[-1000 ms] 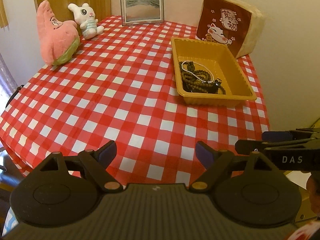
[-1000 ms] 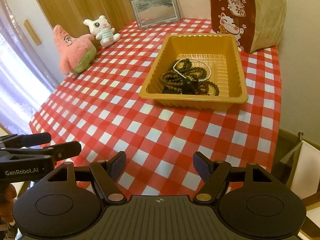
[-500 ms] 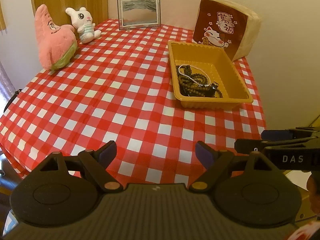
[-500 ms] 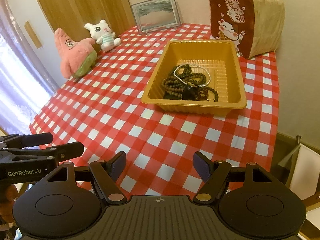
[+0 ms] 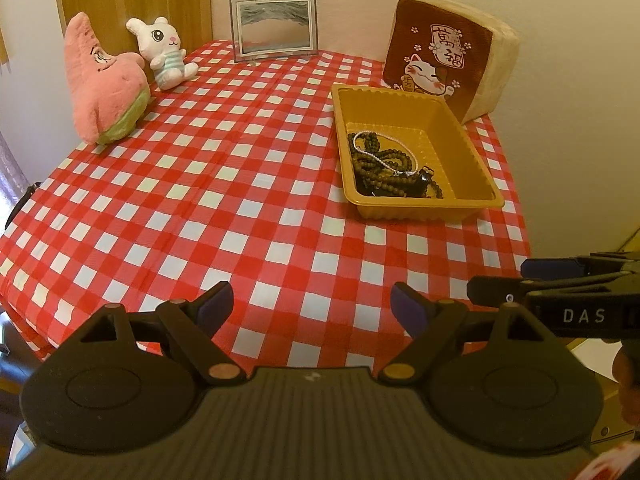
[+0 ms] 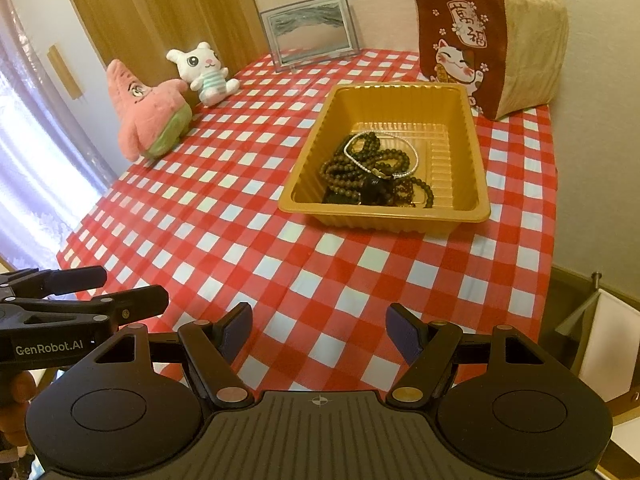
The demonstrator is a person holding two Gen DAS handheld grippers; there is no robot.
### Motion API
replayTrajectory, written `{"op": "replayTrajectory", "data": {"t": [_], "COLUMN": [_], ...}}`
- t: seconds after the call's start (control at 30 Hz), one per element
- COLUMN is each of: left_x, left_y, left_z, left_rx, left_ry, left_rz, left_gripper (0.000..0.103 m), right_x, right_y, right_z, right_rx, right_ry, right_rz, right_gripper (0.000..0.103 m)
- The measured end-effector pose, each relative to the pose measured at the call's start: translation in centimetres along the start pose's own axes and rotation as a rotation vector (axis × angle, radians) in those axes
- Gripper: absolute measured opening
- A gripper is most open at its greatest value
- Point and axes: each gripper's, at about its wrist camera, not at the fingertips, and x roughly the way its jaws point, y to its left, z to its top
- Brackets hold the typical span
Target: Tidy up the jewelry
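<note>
A yellow-brown plastic tray stands on the red-and-white checked table at the right. A heap of dark bead strings and a thin silver chain lies in its near half. My left gripper is open and empty above the table's near edge. My right gripper is open and empty, also near that edge, well short of the tray. Each gripper shows side-on in the other's view: the right one, the left one.
A pink star plush and a white bunny plush sit at the far left. A framed picture stands against the back wall. A brown cat cushion stands behind the tray. The checked tablecloth lies between.
Both grippers have drawn back and up from the table, so the tray and the plush toys look smaller and farther. The jaws have stayed open. The jewelry has not moved.
</note>
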Motion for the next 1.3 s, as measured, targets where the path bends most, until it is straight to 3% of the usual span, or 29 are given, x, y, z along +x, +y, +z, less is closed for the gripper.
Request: {"op": "replayTrajectory", "data": {"t": [1.3], "left_x": [-0.16], "left_y": [-0.36], "left_z": [0.1], "left_rx": [0.003], "left_ry": [-0.004], "left_rz": [0.0], "left_gripper": [0.085], "right_x": [-0.09], "right_y": [0.09], "right_z": [-0.08], "right_rx": [-0.001], "right_ry": [-0.002], "right_rz": [0.0], "right_gripper": [0.073]}}
